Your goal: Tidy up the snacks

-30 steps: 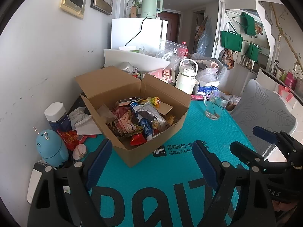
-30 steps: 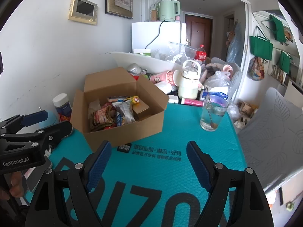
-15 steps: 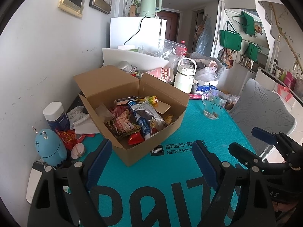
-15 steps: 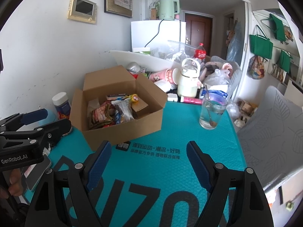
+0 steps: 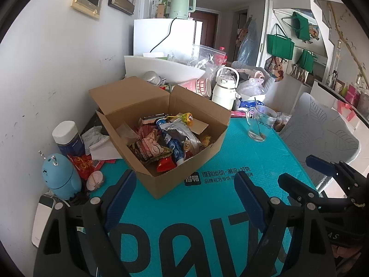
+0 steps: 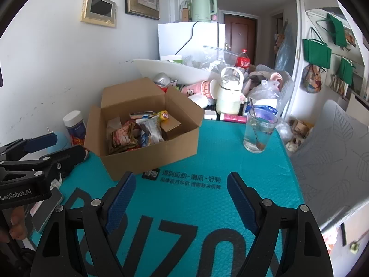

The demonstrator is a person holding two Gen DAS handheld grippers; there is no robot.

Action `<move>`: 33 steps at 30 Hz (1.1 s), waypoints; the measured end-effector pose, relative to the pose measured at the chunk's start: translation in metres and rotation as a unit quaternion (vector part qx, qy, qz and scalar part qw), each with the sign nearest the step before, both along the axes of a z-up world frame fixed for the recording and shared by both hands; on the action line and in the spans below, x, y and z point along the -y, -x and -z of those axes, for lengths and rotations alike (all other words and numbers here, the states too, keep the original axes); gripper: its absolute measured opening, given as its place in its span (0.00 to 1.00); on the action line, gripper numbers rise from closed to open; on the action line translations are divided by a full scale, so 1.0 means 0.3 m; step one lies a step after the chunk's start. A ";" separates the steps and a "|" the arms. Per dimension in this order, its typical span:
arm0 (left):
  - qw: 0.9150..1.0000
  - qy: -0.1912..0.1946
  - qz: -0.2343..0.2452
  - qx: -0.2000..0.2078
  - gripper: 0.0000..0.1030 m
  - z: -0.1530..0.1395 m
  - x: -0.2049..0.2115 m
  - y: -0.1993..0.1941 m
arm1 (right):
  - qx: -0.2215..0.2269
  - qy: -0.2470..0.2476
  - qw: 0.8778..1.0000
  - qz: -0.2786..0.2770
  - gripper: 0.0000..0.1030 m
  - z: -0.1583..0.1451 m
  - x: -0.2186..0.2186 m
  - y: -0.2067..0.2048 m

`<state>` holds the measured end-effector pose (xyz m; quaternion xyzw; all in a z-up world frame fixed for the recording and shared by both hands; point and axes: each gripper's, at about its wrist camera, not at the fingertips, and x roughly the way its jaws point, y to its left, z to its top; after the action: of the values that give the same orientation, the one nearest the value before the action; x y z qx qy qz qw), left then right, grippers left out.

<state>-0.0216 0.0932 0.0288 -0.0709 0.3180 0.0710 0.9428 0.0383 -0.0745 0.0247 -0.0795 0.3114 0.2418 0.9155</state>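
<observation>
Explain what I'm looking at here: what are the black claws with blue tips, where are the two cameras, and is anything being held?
No robot: a person holds two hand grippers, each carrying a camera looking along its fingers. One picture shows the left gripper, the other the right gripper; each also glimpses its partner. Both are open and hold nothing. On the teal mat stand an open cardboard box full of snack packets, and a glass with a spoon.

A lived-in home: fridge (image 6: 191, 39), kettle (image 6: 203, 8), cluttered table (image 6: 207, 161).
</observation>
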 end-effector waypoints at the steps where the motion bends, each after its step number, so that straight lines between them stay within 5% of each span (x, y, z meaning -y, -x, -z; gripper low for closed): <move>1: 1.000 0.000 0.000 -0.001 0.84 0.002 0.001 0.000 | 0.000 0.000 1.000 0.001 0.79 0.001 0.000 0.000; 33: 0.999 -0.003 -0.008 -0.035 0.84 0.041 -0.007 -0.044 | -0.010 0.006 1.000 0.016 0.79 0.026 0.008 -0.006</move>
<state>-0.0085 0.0954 0.0166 -0.0681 0.3496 0.0824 0.9308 0.0400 -0.0768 0.0169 -0.0772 0.3231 0.2258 0.9158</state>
